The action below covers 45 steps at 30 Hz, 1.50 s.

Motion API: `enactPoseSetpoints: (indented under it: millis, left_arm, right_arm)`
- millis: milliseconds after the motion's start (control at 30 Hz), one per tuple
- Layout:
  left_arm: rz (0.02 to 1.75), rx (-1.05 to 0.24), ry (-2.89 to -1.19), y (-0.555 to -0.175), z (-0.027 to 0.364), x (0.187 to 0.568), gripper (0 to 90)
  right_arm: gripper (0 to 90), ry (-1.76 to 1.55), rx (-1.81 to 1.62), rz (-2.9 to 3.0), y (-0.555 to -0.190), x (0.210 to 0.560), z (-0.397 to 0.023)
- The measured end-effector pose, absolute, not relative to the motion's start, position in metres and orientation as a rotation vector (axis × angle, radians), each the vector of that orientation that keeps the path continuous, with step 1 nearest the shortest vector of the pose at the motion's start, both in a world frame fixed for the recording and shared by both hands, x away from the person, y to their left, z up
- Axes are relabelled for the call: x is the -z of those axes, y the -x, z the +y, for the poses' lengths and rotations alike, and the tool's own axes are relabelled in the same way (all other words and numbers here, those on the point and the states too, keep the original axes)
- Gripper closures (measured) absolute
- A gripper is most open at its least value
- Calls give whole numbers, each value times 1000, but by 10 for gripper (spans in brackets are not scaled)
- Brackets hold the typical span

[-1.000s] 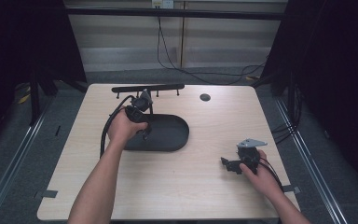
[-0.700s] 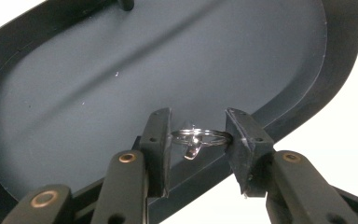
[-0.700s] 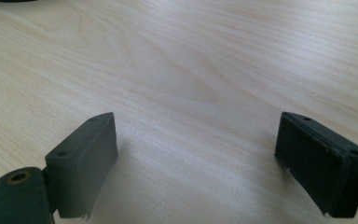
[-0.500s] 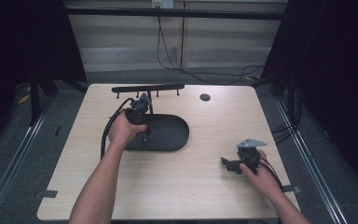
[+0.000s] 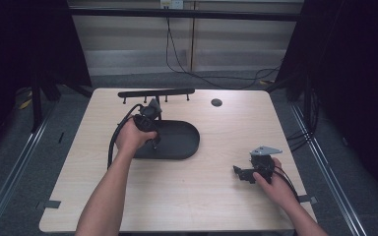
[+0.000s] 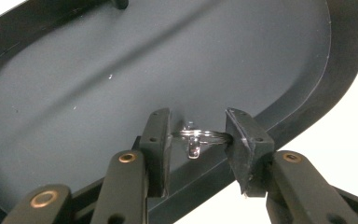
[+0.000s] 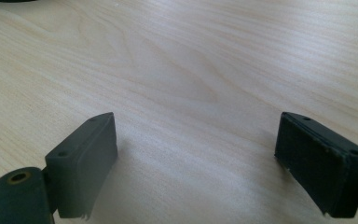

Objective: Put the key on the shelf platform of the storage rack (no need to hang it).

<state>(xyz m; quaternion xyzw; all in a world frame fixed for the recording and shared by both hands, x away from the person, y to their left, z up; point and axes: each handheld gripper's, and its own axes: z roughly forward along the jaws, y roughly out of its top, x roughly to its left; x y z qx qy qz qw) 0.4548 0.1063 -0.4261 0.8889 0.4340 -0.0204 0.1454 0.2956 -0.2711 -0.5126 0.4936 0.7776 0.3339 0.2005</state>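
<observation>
The left hand-held gripper (image 6: 196,140) is clamped on a small metal ring (image 6: 199,136) — one pad on each side of the band, the ring held level just above the floor of the black tray (image 6: 121,70), near the tray's rim on the side toward the desk's (image 5: 216,206) near edge. To do this step well, I judge the grip should stay firm and square, since the band is thin and could twist or slip out; any lift or set-down should go straight and slowly, clear of the tray wall. The right hand-held gripper (image 7: 205,163) rests near the desk's right near corner, its jaws wide apart with nothing between them.

Against the earlier frame little differs — the left hand has barely shifted over the tray's left end, and the right hand lies where it did.
</observation>
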Motion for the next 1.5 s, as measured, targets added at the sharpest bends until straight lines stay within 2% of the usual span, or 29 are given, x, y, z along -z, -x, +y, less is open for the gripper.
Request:
enactPoseSetpoints:
  millis: [833, 1500]
  left_arm:
    - [1254, 20, -2527, -460, 106, 430, 608]
    - [1250, -5, -2513, -458, 105, 427, 545]
  right_arm:
    - [123, -1379, -933, 2173, -296, 513, -271]
    - [123, -1384, -932, 2175, -295, 513, -271]
